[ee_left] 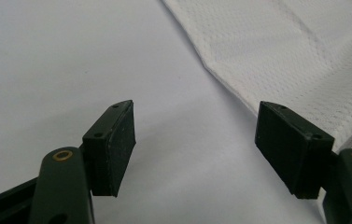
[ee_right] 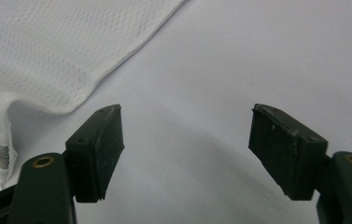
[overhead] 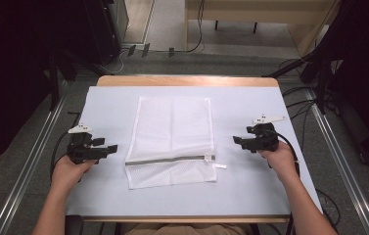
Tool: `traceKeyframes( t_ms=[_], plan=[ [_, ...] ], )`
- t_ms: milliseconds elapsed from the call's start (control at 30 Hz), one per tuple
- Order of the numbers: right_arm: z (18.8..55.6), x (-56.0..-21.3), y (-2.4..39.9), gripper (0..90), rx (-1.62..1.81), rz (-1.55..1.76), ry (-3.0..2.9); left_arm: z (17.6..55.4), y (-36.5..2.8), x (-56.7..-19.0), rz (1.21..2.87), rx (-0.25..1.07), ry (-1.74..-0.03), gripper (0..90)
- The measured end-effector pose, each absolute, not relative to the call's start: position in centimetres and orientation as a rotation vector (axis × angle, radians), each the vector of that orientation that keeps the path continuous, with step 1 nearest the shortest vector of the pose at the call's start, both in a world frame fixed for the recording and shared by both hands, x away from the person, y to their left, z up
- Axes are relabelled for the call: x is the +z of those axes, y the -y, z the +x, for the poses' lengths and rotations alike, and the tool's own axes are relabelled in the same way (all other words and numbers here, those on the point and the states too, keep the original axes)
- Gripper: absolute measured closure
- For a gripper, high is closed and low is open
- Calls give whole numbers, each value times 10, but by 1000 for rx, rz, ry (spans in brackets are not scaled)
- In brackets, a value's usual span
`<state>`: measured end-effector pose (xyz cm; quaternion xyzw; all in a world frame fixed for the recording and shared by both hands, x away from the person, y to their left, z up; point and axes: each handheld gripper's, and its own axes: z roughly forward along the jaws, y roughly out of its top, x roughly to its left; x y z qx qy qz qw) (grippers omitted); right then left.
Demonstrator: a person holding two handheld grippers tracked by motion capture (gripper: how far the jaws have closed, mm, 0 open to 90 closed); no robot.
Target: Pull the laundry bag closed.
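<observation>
A white mesh laundry bag (overhead: 172,141) lies flat in the middle of the table, its grey zipper (overhead: 170,159) running across near the front and a small white pull tab at the zipper's right end. My left gripper (overhead: 112,148) rests to the left of the bag, jaws pointing at it and open with nothing between them. My right gripper (overhead: 237,141) sits to the right of the bag, also open and empty. In the left gripper view the bag's edge (ee_left: 304,56) lies ahead of the gripper (ee_left: 194,140). The right gripper view has the bag's hem (ee_right: 47,65) at the upper left of the gripper (ee_right: 185,144).
A pale blue-grey cover (overhead: 250,186) spreads over the table, with a wooden edge (overhead: 187,81) at the far side. Black cables (overhead: 297,105) trail off the right side. Metal rails (overhead: 30,161) run along the floor on both sides.
</observation>
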<state>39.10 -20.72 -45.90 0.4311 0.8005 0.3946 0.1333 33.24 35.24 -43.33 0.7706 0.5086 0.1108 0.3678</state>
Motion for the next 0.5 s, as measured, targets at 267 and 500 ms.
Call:
traceKeyframes(
  t_ms=[267,500],
  plan=[
    [393,-463,205,240,1127,1244,-2371,336,-351,-436,1939,296,-1367,240],
    [394,-465,204,241,1116,1239,-2390,336,-352,-438,1946,310,-1364,240]
  ],
)
